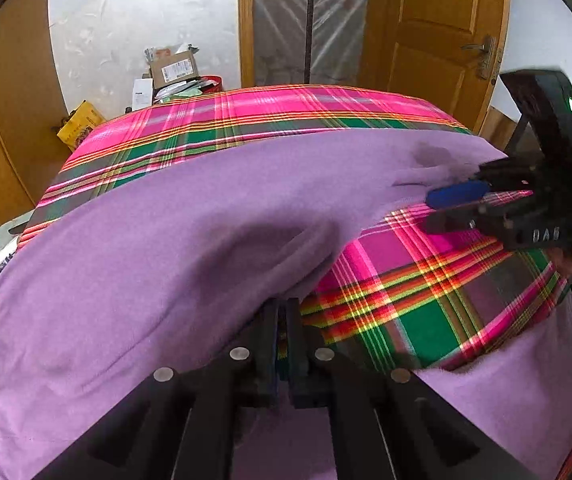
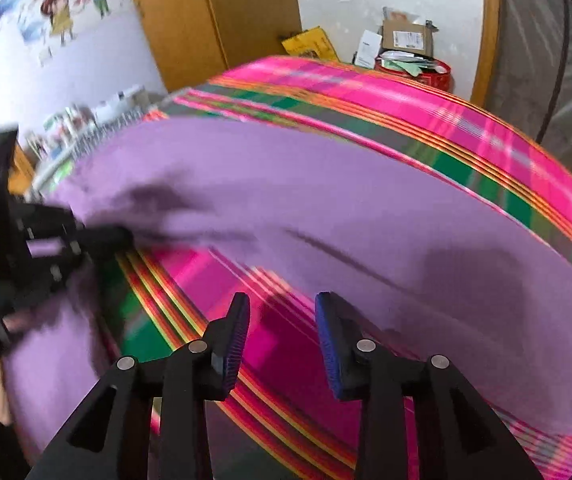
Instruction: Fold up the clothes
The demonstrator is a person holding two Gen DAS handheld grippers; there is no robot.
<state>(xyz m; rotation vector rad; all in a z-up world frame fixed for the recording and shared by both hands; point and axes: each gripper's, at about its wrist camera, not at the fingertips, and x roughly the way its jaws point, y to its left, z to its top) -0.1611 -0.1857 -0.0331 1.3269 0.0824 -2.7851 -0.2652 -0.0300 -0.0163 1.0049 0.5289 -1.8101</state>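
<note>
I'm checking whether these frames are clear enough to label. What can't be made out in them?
- Purple garment: type and outline unknown; cut off by frame edges in both views.
- Left hand-held gripper: the cloth edge it pinches is hidden by folds.
- Left hand-held gripper in the right wrist view: motion-blurred.
- Box labels: too small.

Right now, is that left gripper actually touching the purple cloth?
Touching. In the left wrist view the left gripper is shut on a raised fold of the purple garment, with fabric pinched between its fingers.
</note>
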